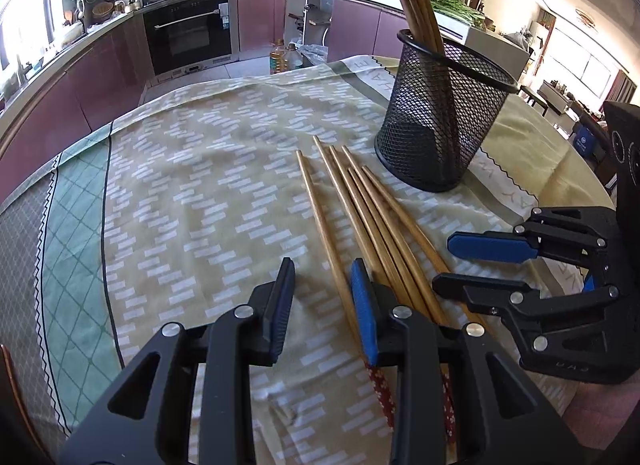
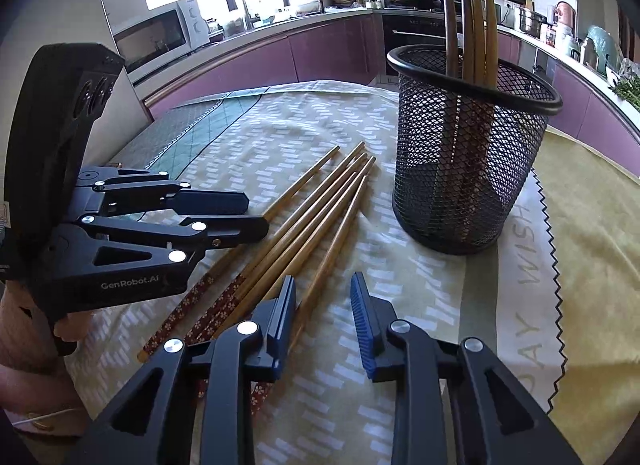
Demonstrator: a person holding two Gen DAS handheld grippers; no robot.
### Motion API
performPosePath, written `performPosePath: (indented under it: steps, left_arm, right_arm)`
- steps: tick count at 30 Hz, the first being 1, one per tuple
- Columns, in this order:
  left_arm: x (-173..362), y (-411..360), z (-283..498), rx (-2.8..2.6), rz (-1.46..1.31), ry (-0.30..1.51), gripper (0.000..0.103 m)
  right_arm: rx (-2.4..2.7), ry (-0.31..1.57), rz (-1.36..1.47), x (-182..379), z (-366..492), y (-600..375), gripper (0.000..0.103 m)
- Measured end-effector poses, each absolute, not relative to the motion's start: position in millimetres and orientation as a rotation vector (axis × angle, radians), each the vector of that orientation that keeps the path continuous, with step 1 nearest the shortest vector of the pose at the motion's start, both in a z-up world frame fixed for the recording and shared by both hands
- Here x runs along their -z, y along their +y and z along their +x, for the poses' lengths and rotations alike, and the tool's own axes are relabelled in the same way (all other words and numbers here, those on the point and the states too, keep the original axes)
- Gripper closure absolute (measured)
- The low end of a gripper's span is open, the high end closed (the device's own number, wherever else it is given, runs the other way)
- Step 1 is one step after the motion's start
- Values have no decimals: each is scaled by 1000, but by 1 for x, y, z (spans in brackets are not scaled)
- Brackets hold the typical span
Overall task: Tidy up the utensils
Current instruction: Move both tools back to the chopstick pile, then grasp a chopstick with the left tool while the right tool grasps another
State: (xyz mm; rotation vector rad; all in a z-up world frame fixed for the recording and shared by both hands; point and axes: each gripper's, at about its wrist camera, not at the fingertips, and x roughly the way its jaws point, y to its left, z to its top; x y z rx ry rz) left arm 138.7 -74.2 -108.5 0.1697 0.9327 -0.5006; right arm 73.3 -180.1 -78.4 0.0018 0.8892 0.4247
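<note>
- Six chopsticks (image 1: 362, 221) are seen lying side by side on the patterned tablecloth (image 1: 192, 193), just beside the black mesh holder (image 1: 440, 121), where more stand upright.
- The left gripper (image 1: 322, 305) is held partly open, nothing gripped.
- The right gripper (image 2: 323, 319) is likewise partly open and empty.

2 black grippers (image 1: 322, 307), blue ribbed pads (image 2: 362, 327), silver rivets, "GenRobot.AI" lettering

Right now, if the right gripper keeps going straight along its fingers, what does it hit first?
Probably the tablecloth: the right gripper points down at bare cloth. The loose chopsticks lie left, the mesh holder further up and right. Depth unclear.
</note>
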Motion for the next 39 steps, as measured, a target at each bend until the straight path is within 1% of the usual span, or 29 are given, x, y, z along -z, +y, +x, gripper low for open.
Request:
performPosePath:
  steps: [2,5,7,11,17,19,22,32,34,36,39]
  left_arm:
    - [109,-76,141,496,172,932,74]
    - [109,-79,142,486,180,928,74]
    - [110,-80,141,480,179,925,76]
    - [111,-79,135,468,152,918,90]
    - [111,-74,131,456,101,922,95]
    - [109,-70,128,454,83,921,95]
    - [106,-67,122,471,69,917,95]
    - [107,-73,111,531,111,940,95]
    - [108,-74,112,541,121,951,95]
    - [110,-75,117,546,130,963,93]
    - [110,-76,122,557,136,969,92]
  right_arm:
    - [-424,892,11,78,75,-181,79]
    - [-422,896,30,79,78,-184,85]
    - [-422,898,45,79,79,-187,90]
    - [-437,902,87,80,79,-193,92]
    - [-450,900,167,81,77,-205,94]
    - [-462,893,192,80,75,-209,97]
    - [-480,879,200,77,72,-211,97]
    - [-510,898,157,77,74,-197,97]
    - [-502,906,146,78,75,-195,95]
    - [-503,913,144,79,76,-194,95]
    - [-504,916,134,78,79,-192,95]
